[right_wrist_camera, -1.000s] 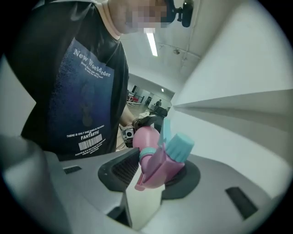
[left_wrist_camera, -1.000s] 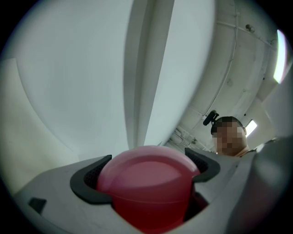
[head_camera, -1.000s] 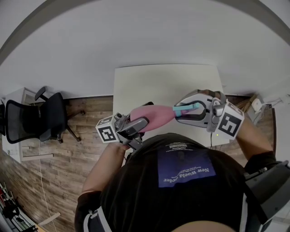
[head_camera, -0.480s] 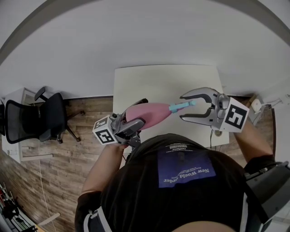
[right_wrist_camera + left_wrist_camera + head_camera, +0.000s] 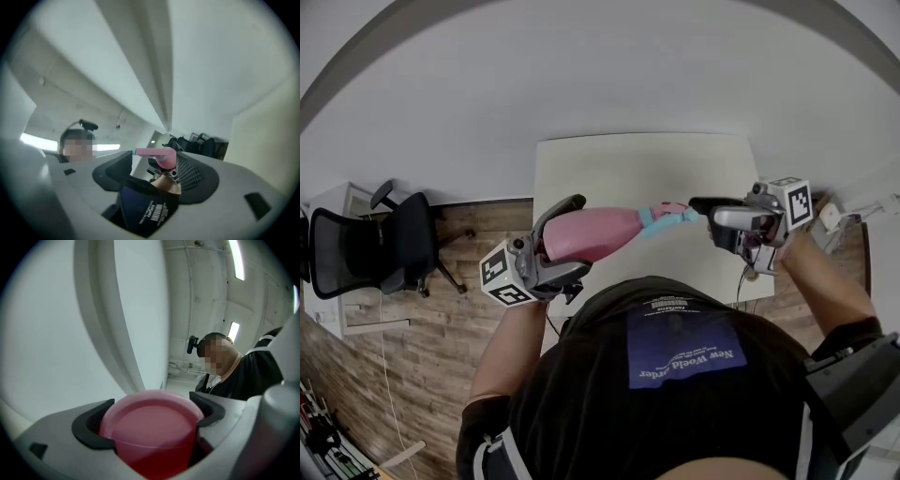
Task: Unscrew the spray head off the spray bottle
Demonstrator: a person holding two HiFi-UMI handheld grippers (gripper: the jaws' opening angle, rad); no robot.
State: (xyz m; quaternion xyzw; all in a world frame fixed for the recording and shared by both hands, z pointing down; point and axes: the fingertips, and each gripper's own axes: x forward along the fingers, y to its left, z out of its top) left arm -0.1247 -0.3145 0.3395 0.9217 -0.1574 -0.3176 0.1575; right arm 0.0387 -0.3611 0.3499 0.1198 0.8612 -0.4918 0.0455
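Head view, bottle: the pink plastic spray bottle (image 5: pixel 605 232) lies roughly level in the air over the near edge of the white counter (image 5: pixel 619 164), with its neck toward the right.
Head view, spray head: the teal-and-pink spray head (image 5: pixel 667 216) sits on the bottle's neck, not yet off.
Head view, left tool: the left tool (image 5: pixel 578 234) is clenched around the bottle's fat end, one jaw on its far side and one on its near side.
Head view, right tool: the right tool (image 5: pixel 712 211) is just beside the tip of the spray head, turned edge-on, with its jaws pointing at the bottle.
Head view, surroundings: a black office chair (image 5: pixel 389 244) stands on the wooden floor (image 5: pixel 450 328), well to the left of the bottle.
Left gripper view, grip: the bottle's round pink base fills the gap, and both dark ribbed pads (image 5: pixel 91 420) press on its sides.
Right gripper view, jaws: released; they have just been opening and stand wide apart, with nothing pressed between them.
Right gripper view, bottle: the bottle shows end-on farther off, framed in the gap, with its spray head toward the camera and clear of both pads.
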